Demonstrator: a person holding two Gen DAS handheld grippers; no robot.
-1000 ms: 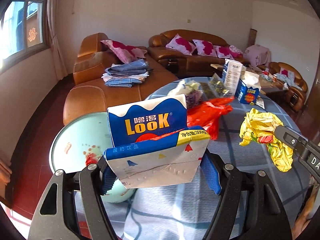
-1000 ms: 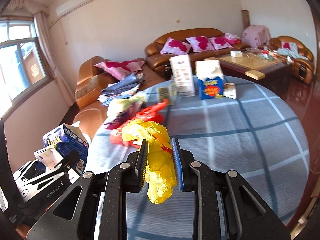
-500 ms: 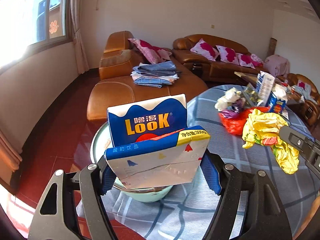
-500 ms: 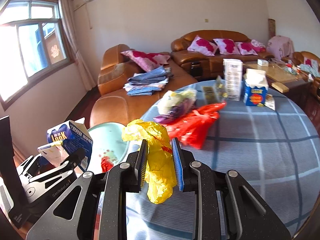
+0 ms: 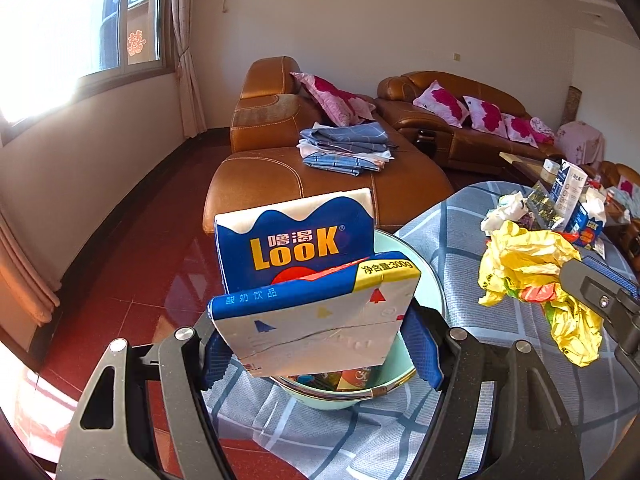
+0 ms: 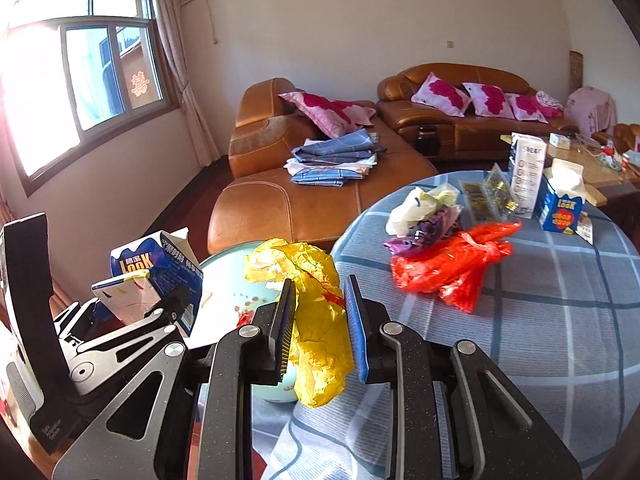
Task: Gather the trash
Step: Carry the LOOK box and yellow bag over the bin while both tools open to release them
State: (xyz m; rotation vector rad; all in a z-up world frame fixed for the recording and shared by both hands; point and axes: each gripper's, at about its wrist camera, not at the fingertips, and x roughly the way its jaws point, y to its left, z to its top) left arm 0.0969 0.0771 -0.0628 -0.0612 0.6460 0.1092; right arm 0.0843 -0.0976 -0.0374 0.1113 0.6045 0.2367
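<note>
We see the left gripper (image 5: 320, 344) spread wide and clamped on a blue-and-white milk carton (image 5: 308, 280); its blue pads (image 5: 420, 352) press the carton's two side faces near the base. The carton's long axis runs away from the gripper, forward and upward, with the flat base nearest the wrist camera and the printed "LOOK" face turned back toward it. In the right wrist view the same carton (image 6: 156, 276) shows its gabled top at the far, upper end.

Just below and beyond the carton lies a pale green bin (image 5: 360, 396), with coloured wrappers visible inside its rim; it stands beside the edge of the worktop (image 5: 460, 240), which carries a blue checked cloth.

We see the right gripper (image 6: 320, 320) nearly closed, its pads pinching a crumpled yellow bag (image 6: 316, 320). The bag has no clear long axis; part bunches up above the fingertips and part hangs below them, over the bin (image 6: 236, 280) and the worktop edge.

Ahead and to the right of the right gripper, on the worktop (image 6: 560, 320), lie a red plastic bag (image 6: 452, 268), a white-and-purple wad (image 6: 424, 216) and a second blue carton (image 6: 560, 208) standing upright.
</note>
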